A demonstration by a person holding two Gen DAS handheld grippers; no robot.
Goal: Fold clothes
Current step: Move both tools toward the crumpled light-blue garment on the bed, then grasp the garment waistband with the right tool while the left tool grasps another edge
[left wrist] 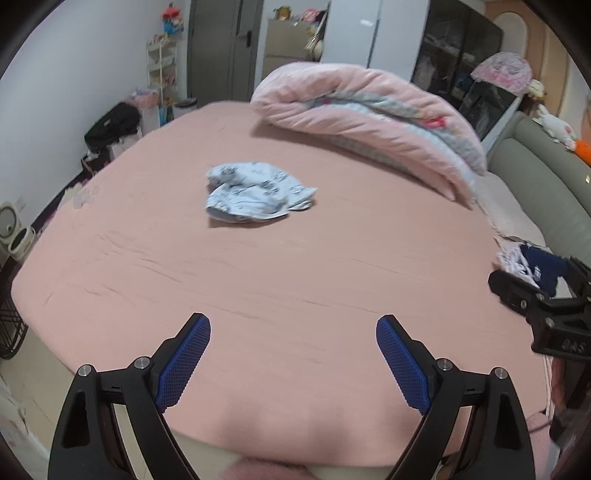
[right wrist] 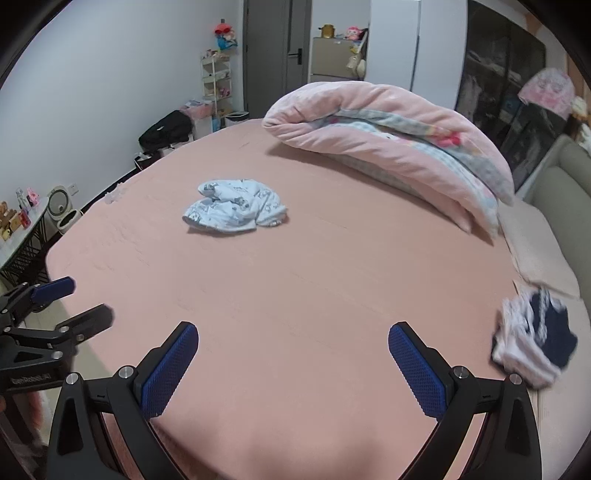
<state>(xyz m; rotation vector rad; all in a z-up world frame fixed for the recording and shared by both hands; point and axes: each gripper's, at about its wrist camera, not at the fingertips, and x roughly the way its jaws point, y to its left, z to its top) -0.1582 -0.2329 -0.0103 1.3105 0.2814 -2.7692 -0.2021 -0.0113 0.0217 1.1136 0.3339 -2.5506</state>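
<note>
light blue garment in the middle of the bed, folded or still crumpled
Crumpled. The light blue garment lies bunched in an uneven heap on the pink sheet, no flat edges.

Left claw point(left wrist: 293, 334) spread wide, empty, above pink bed point(left wrist: 295, 295); crumpled pale printed garment point(left wrist: 255, 192) well ahead.

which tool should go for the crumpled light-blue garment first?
Left, marginally: crumpled light-blue printed garment sits left of centre ahead of right tool, nearer centre for left tool. Both open, empty.

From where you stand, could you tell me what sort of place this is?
Most likely a bedroom in a home: a bed with a folded quilt, a wardrobe beyond it, and toys on the wall.
</note>
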